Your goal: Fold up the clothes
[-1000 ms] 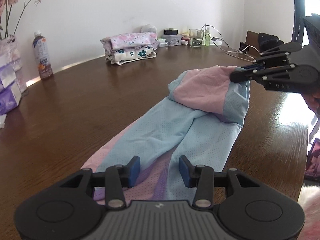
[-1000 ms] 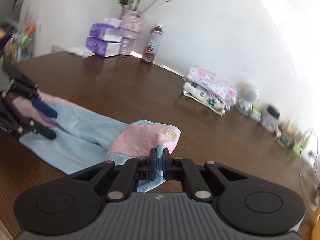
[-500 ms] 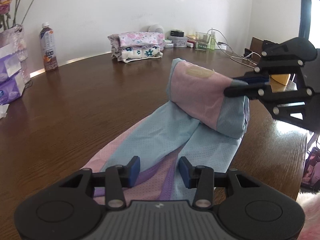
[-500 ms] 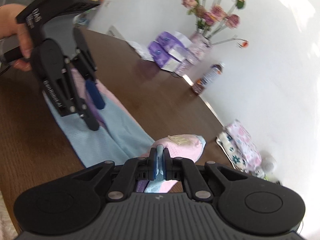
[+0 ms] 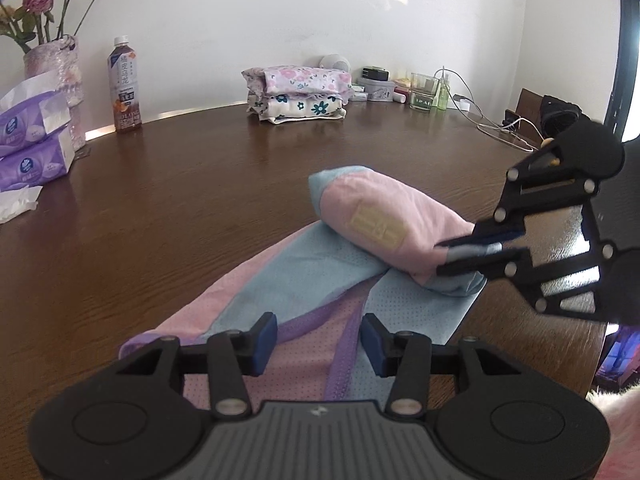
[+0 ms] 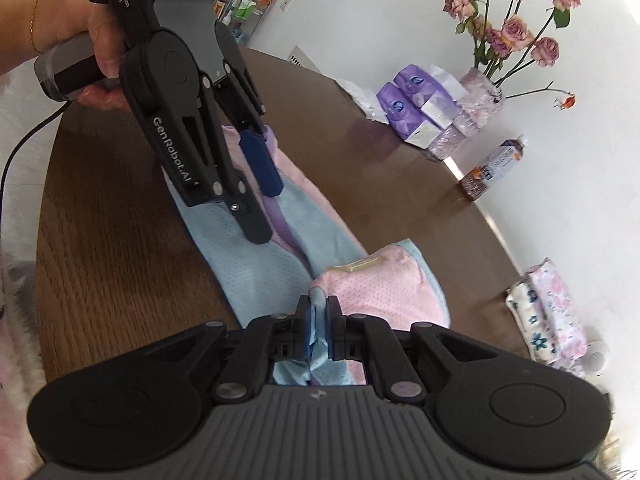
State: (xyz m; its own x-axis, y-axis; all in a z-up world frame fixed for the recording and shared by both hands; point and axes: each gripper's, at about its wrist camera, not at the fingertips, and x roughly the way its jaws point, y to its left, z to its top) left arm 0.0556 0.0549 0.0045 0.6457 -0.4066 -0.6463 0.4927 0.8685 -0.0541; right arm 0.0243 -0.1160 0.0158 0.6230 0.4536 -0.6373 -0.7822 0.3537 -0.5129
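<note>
Pink and pale-blue mesh trousers (image 5: 304, 280) lie lengthwise on the brown wooden table (image 5: 160, 216), their waistband end folded back over the legs with a yellow label (image 5: 376, 226) facing up. The right gripper (image 6: 318, 330) is clenched on that folded blue edge. The left gripper (image 5: 318, 338) hangs spread apart over the leg end, grasping nothing. Folded floral clothes (image 5: 298, 94) sit well apart by the wall.

Left gripper (image 6: 266, 210): black linkages, silver screws, blue pads, white "GenRobot.AI", "DAS" lettering, grey handle, black cable. Thin bracelet on wrist.
</note>
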